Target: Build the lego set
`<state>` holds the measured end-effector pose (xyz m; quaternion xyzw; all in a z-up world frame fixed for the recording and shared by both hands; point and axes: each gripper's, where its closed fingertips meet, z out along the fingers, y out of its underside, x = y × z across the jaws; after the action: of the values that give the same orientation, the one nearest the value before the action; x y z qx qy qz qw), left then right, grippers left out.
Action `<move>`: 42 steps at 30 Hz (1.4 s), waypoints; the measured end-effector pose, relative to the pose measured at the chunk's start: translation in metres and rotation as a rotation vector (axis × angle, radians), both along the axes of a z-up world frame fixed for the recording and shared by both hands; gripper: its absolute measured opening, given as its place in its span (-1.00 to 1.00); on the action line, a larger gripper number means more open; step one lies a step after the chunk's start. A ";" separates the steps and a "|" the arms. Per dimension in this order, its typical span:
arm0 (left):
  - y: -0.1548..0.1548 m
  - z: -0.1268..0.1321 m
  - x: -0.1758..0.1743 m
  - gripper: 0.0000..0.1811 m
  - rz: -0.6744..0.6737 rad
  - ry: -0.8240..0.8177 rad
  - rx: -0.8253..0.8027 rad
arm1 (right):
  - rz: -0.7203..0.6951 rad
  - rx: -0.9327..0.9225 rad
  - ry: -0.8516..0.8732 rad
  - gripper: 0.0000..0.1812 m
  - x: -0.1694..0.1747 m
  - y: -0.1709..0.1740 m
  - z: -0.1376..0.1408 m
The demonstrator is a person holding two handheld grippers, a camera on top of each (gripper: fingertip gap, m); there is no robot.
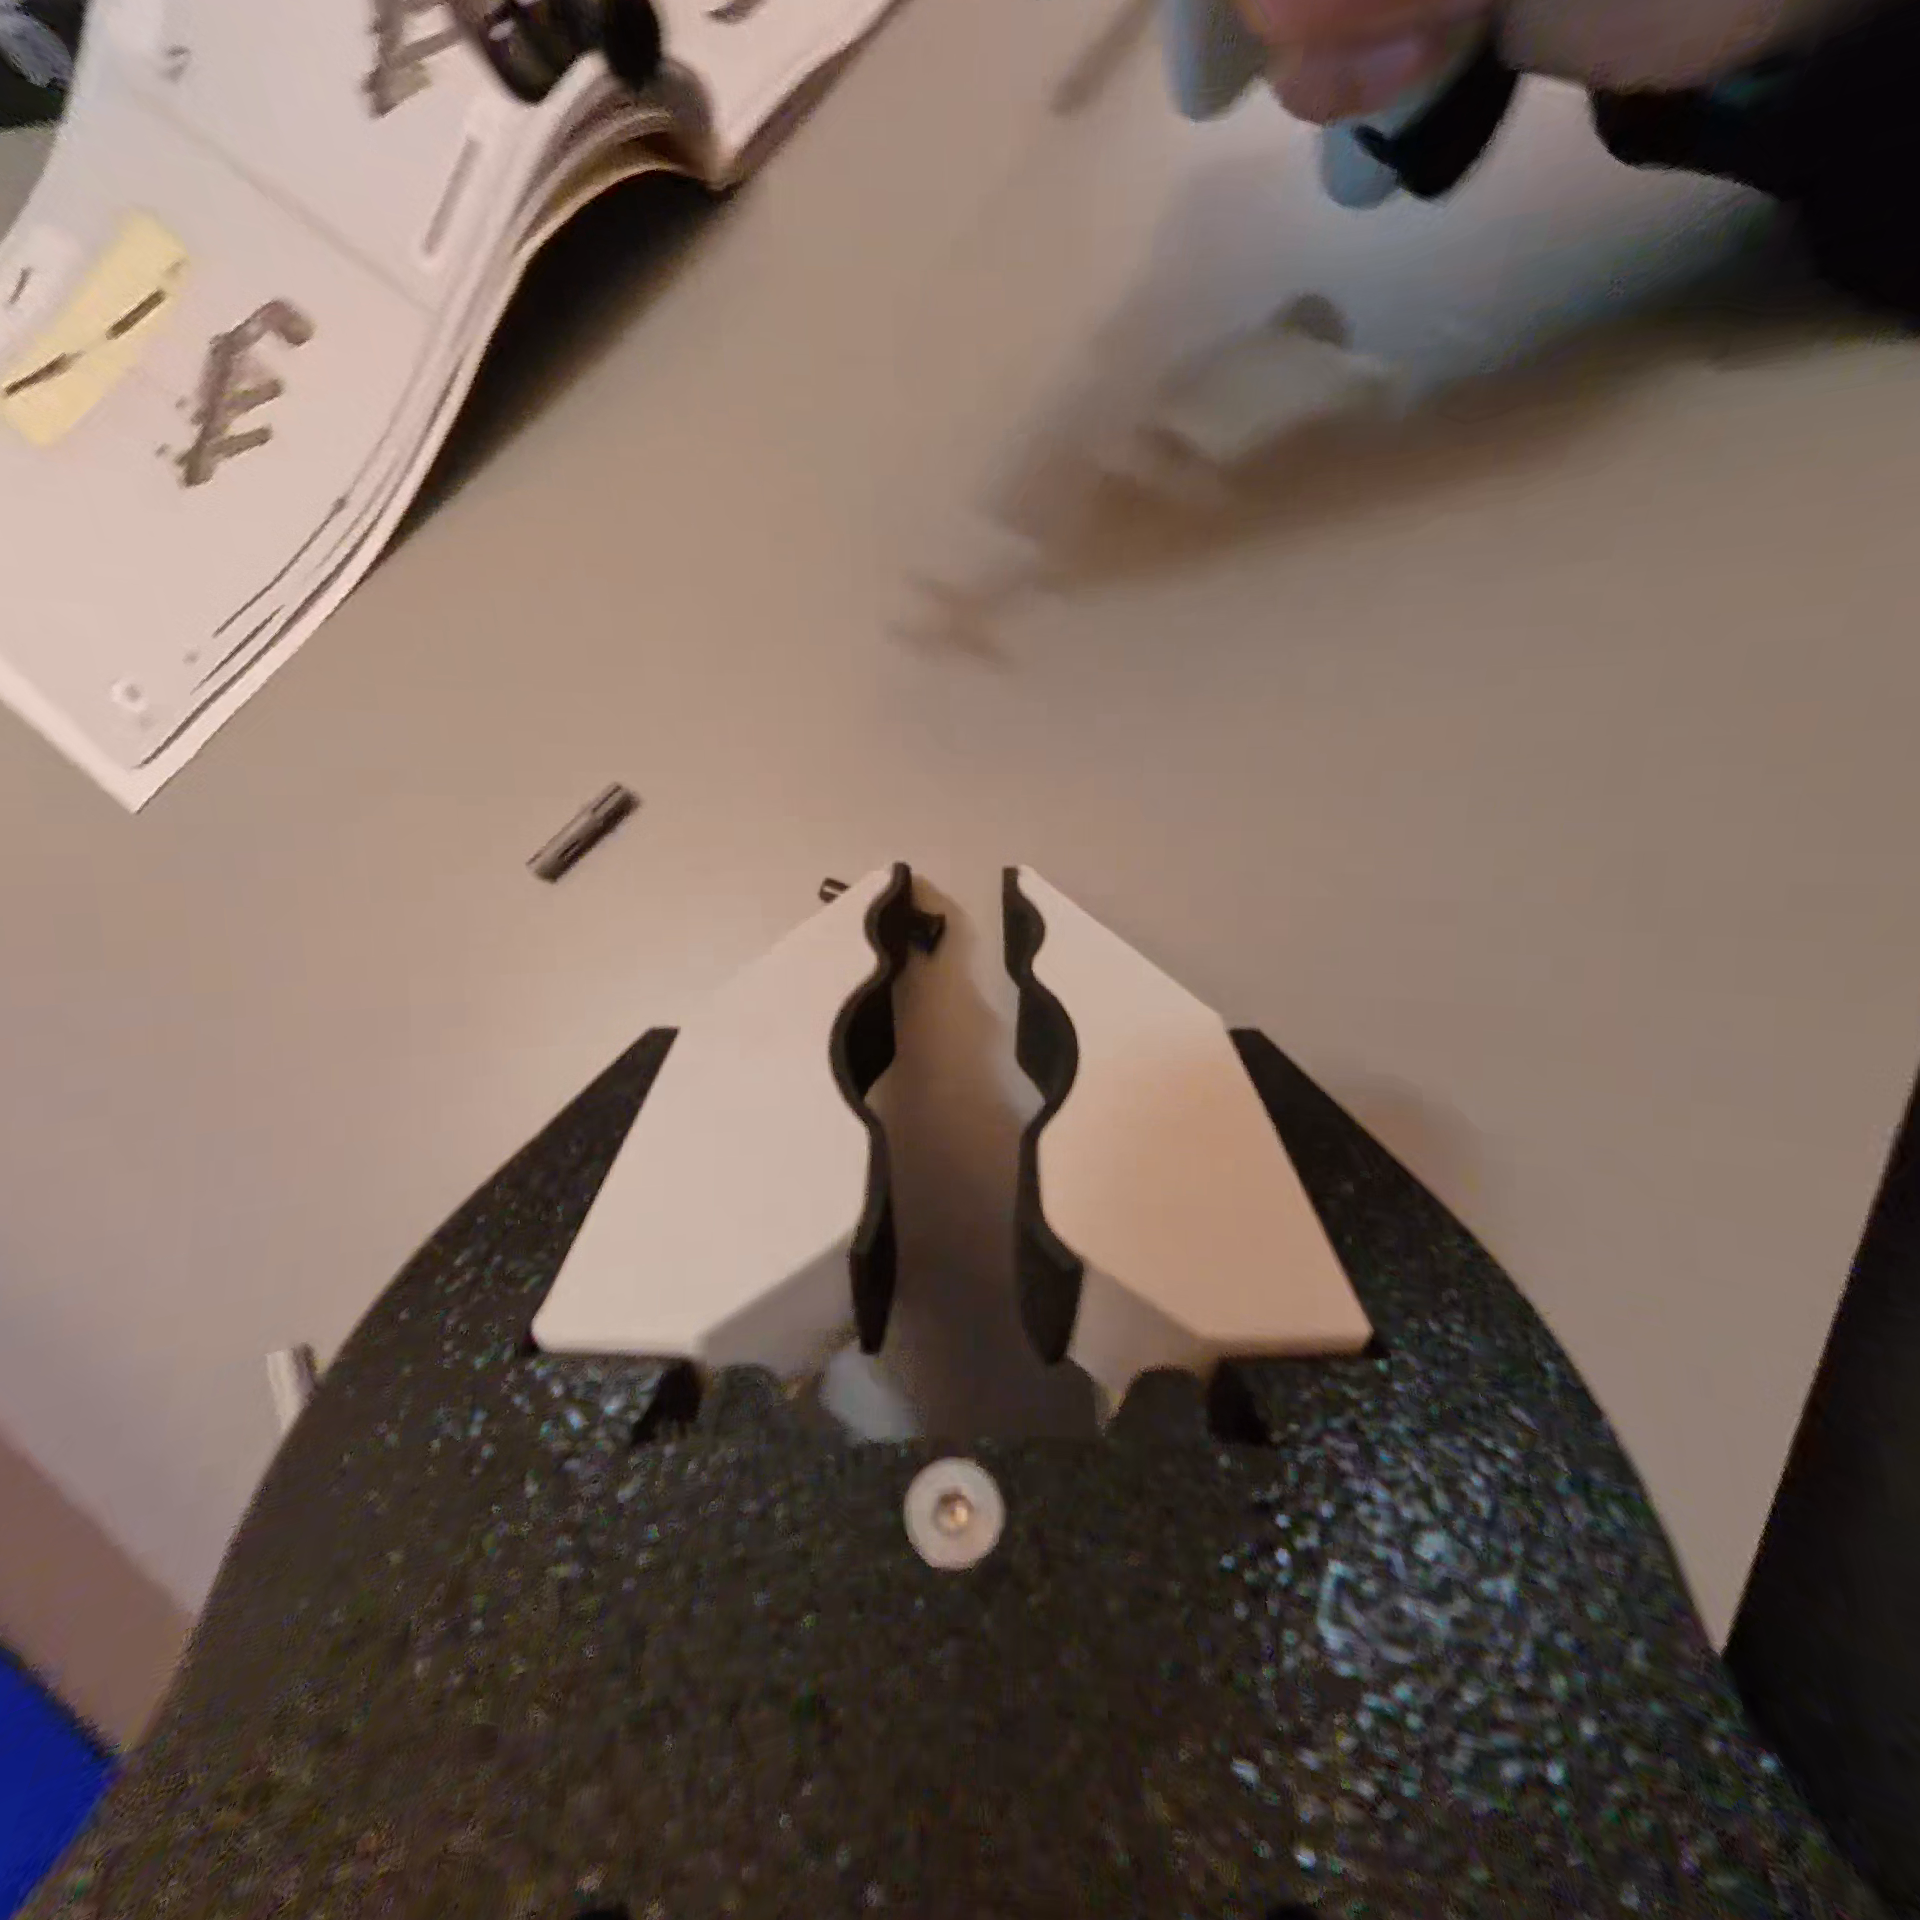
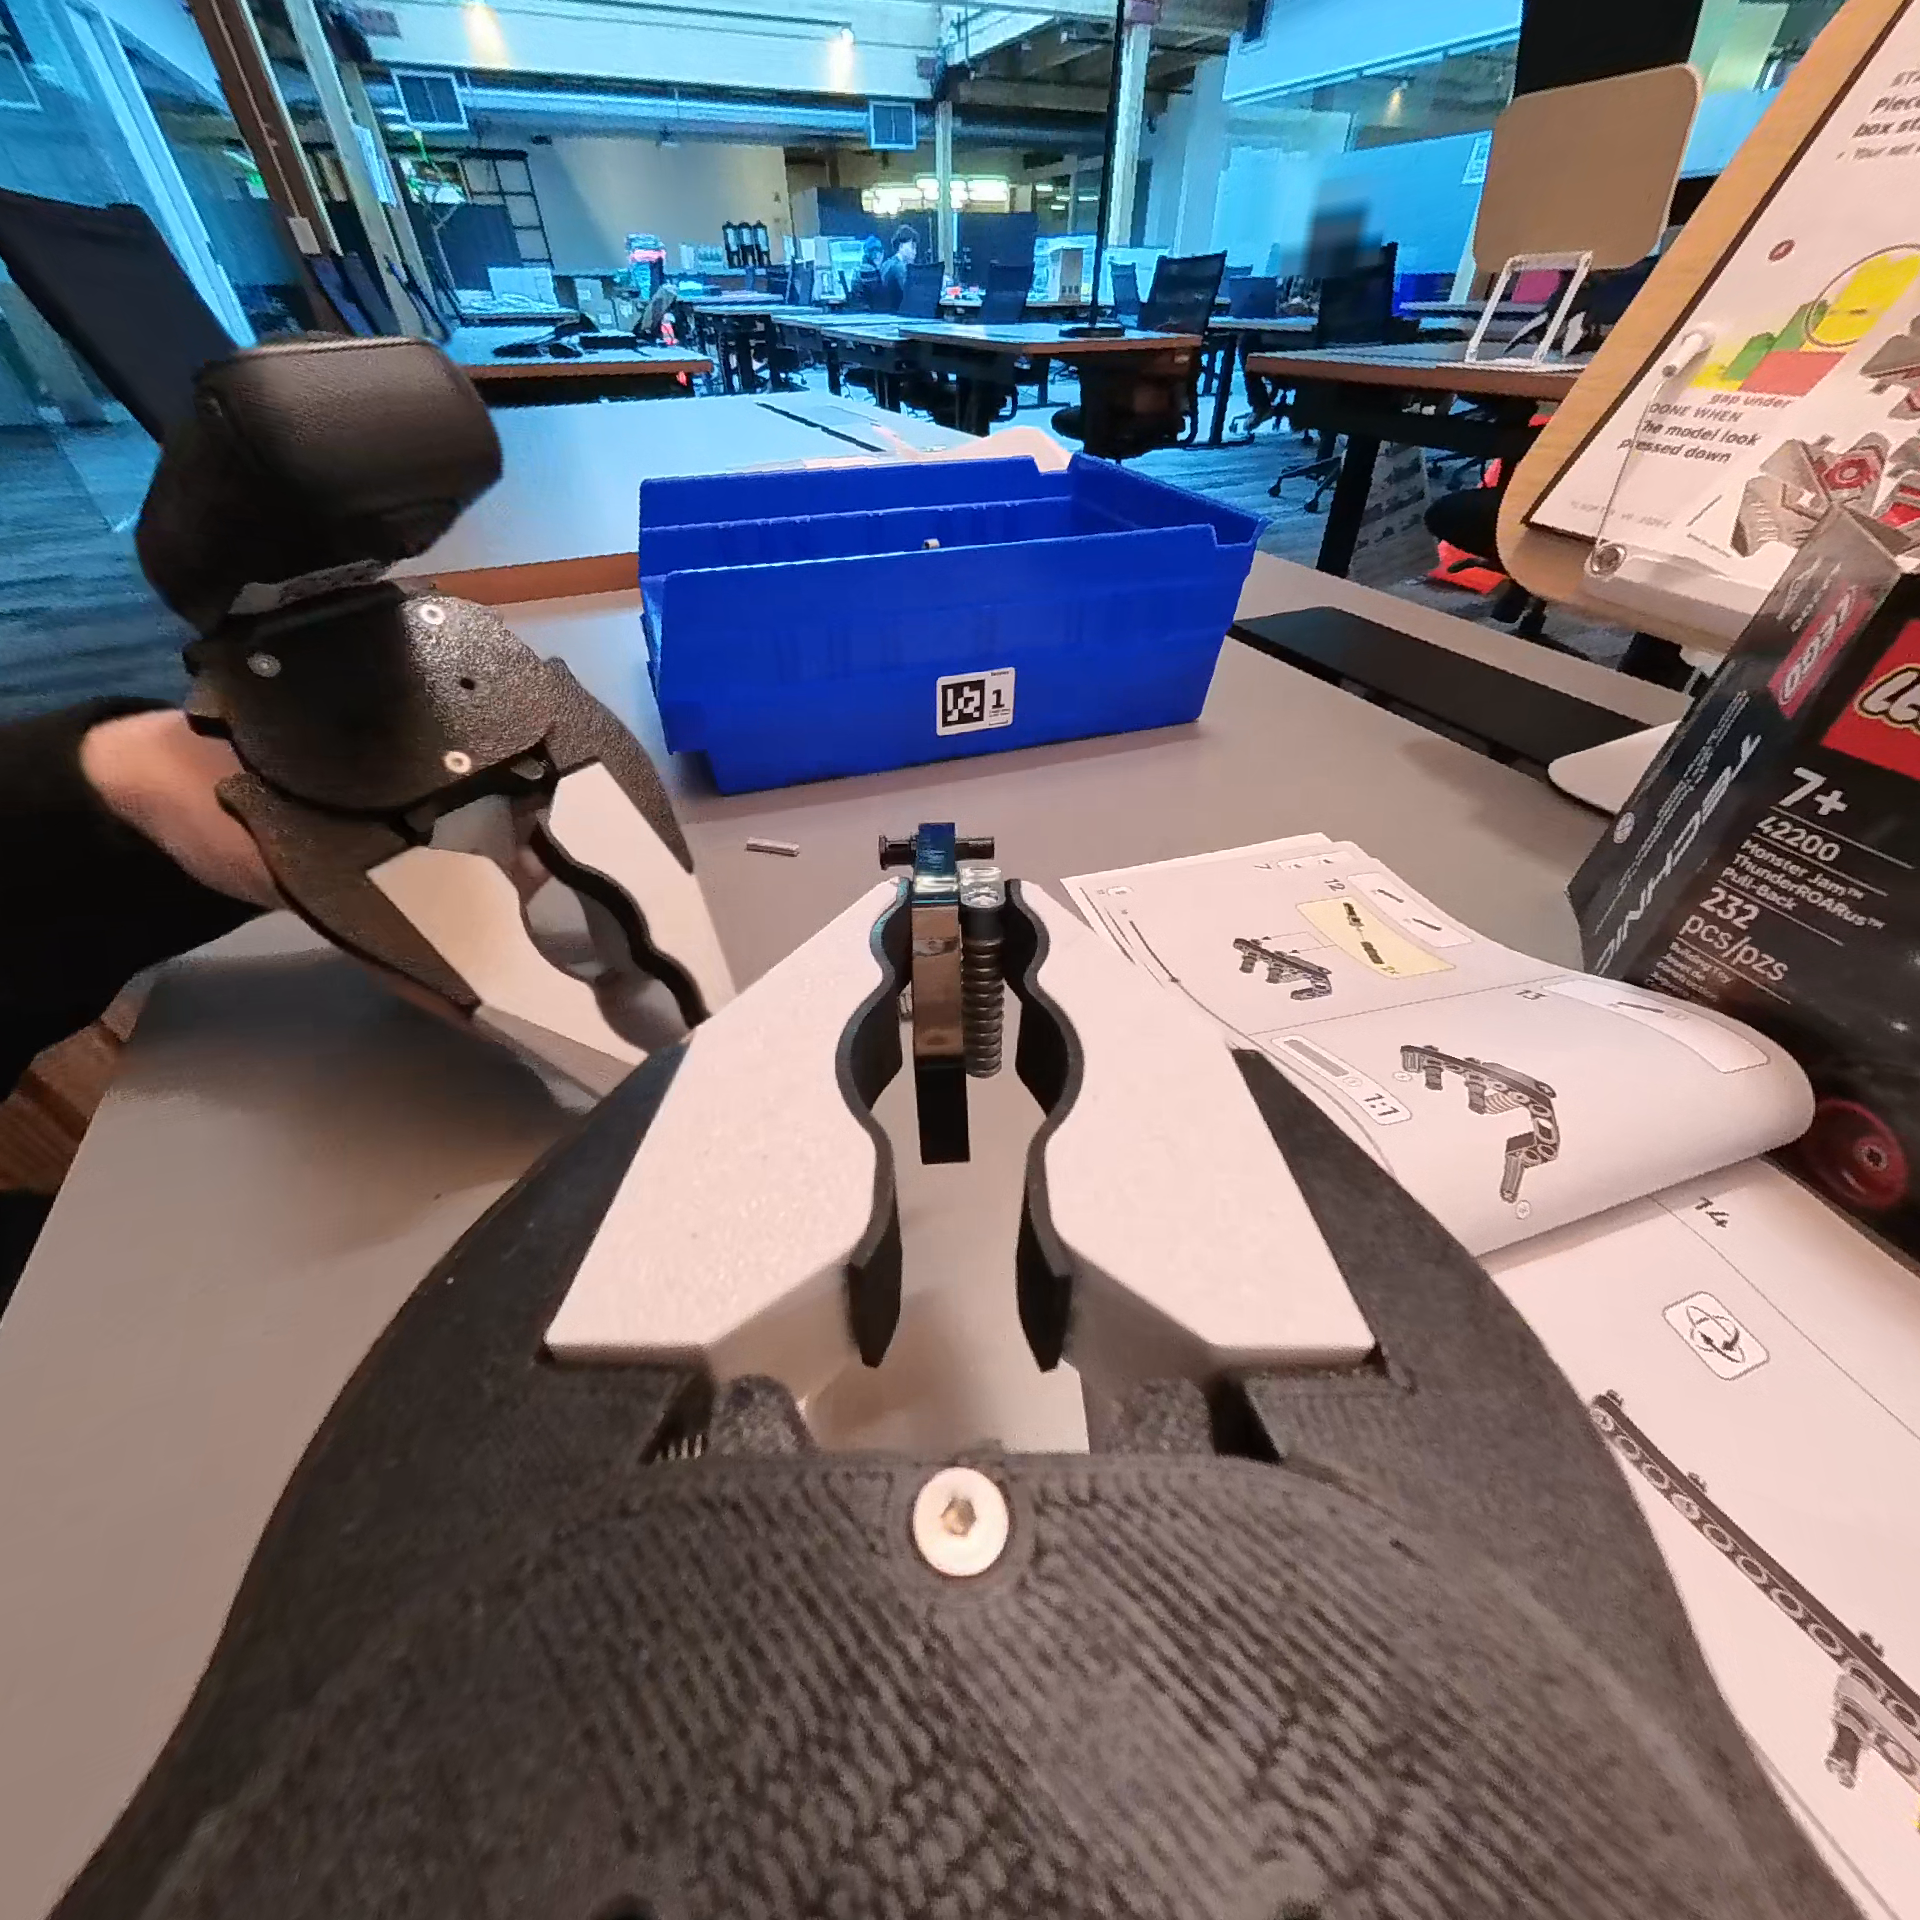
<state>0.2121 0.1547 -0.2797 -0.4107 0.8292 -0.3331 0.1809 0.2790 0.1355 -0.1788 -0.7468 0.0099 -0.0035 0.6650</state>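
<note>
Right gripper [image 2: 951, 894] clamped on one black lego assembly [image 2: 943, 997]. Left gripper [image 1: 954, 883] slightly open, nothing clearly held. On table [image 2: 1299, 769]: one blue bin [image 2: 935, 613], one manual [image 2: 1455, 1018], one loose pin [image 1: 582, 831].

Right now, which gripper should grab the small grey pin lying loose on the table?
Left. The left gripper is open, holds nothing, and hovers low near the grey pin. The right gripper is shut on the black lego assembly, so it likely cannot pick anything else.

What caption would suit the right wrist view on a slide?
Right claw grips a small lego assembly above the open manual, with the blue bin behind and the left claw alongside.
</note>
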 end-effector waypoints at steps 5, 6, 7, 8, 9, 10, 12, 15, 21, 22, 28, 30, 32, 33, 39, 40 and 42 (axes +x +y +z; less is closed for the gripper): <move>0.017 0.014 -0.007 -0.75 0.005 -0.013 0.047 | 0.000 -0.005 -0.004 -0.85 0.000 0.000 0.000; 0.020 0.019 -0.008 -0.74 0.041 -0.003 0.029 | 0.000 -0.002 -0.003 -0.85 0.000 -0.001 0.000; 0.022 0.022 -0.008 -0.72 0.082 0.010 0.020 | 0.001 -0.005 -0.001 -0.85 0.000 -0.001 0.000; 0.025 0.021 -0.010 -0.70 0.111 0.032 0.021 | -0.001 -0.005 0.000 -0.85 0.001 -0.001 0.000; 0.029 0.018 -0.012 -0.74 0.138 0.058 0.031 | 0.001 -0.005 0.000 -0.84 0.000 0.000 -0.001; 0.034 0.014 -0.012 -0.77 0.172 0.075 0.052 | 0.004 -0.008 0.000 -0.84 0.000 0.000 -0.001; 0.042 0.005 -0.010 -0.76 0.213 0.092 0.084 | 0.008 -0.012 -0.003 -0.85 -0.001 0.000 -0.002; 0.052 -0.001 -0.005 -0.79 0.262 0.086 0.115 | 0.015 -0.018 -0.007 -0.84 -0.002 0.001 -0.004; 0.048 -0.003 -0.003 -0.92 0.255 0.091 0.010 | 0.018 -0.022 -0.010 -0.85 -0.003 0.001 -0.005; 0.048 -0.003 -0.003 -0.92 0.258 0.089 0.001 | 0.019 -0.023 -0.011 -0.84 -0.003 0.002 -0.005; 0.052 -0.003 0.007 -0.93 0.322 0.043 -0.026 | 0.052 -0.029 -0.007 -0.84 -0.010 0.004 -0.006; 0.052 -0.003 0.012 -0.95 0.315 0.009 -0.026 | 0.031 -0.048 -0.017 -0.84 -0.008 0.005 -0.010; 0.051 -0.002 0.014 -0.95 0.270 -0.035 -0.001 | 0.007 -0.064 -0.051 -0.85 -0.006 0.006 -0.013; 0.051 -0.002 0.015 -0.95 0.266 -0.048 -0.003 | -0.005 -0.066 -0.071 -0.85 -0.004 0.006 -0.013; 0.049 -0.002 0.016 -0.95 0.236 -0.066 0.016 | -0.031 -0.097 -0.108 -0.85 -0.002 0.008 -0.020; 0.049 -0.002 0.017 -0.95 0.227 -0.071 0.024 | -0.028 -0.096 -0.109 -0.85 -0.003 0.009 -0.020; 0.047 -0.002 0.017 -0.95 0.213 -0.079 0.037 | -0.016 -0.098 -0.099 -0.85 -0.005 0.010 -0.021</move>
<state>0.2294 0.2021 -0.2814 -0.4795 0.7791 -0.3128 0.2555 0.2744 0.1451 -0.2000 -0.7773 -0.0172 -0.0464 0.6272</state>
